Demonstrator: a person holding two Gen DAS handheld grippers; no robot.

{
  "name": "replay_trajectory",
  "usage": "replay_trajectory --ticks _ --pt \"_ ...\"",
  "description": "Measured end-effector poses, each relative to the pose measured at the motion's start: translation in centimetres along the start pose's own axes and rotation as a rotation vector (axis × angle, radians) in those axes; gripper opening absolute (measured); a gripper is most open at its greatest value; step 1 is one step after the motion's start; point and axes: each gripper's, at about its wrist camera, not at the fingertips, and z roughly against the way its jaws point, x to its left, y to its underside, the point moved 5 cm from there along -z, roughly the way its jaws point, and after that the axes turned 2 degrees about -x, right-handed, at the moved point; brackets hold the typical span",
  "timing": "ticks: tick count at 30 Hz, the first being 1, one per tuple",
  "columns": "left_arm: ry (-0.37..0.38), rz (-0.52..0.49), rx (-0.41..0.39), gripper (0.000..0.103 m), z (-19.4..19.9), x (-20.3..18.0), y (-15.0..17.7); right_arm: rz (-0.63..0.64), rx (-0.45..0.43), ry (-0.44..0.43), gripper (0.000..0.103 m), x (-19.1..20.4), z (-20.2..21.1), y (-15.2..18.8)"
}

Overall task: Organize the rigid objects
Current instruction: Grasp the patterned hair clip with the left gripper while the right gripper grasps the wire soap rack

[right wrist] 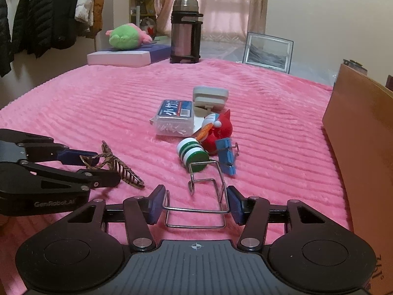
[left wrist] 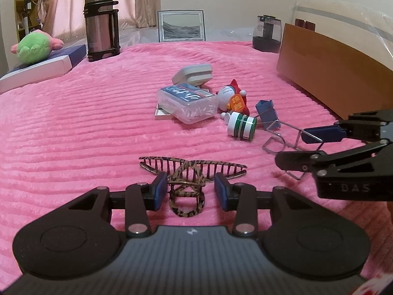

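A: Left gripper [left wrist: 189, 191] straddles the hair claw [left wrist: 189, 179] on the pink blanket [left wrist: 73, 127], pads apart, not touching it.

B: Right gripper [right wrist: 195, 205] spread around the wire rack [right wrist: 206, 191]; spool [right wrist: 192, 154], clip [right wrist: 227, 156] at 12 o'clock.

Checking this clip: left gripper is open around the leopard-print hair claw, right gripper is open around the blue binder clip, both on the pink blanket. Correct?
One error. The right gripper straddles the bent wire rack, not the blue binder clip, which lies farther ahead beside the red figurine; the right wrist view shows it. The left gripper is indeed open around the leopard-print hair claw on the pink blanket.
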Motion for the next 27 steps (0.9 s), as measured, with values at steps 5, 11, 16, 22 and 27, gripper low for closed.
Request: replay_trajectory --ticks 5,11,16,22,27 --pt "-0.016 -0.005 0.014 0.026 0.0 0.0 0.0 -0.009 0.001 -0.001 0.05 -0.1 0.7 0.1" --pt "-0.017 0.004 0.037 0.026 1.2 -0.1 0.1 -0.014 0.001 -0.011 0.05 -0.3 1.9 0.2" --pt "-0.011 0.013 0.039 0.026 2.7 -0.7 -0.2 -0.018 -0.013 -0.007 0.05 -0.6 3.6 -0.1" --pt "-0.004 0.011 0.02 0.025 4.8 -1.8 -1.0 -0.026 -0.044 0.005 0.05 -1.0 6.1 -0.7" --pt "0.004 -0.009 -0.003 0.025 6.5 -2.8 -2.1 -0.03 -0.082 0.014 0.05 -1.3 8.5 -1.5"
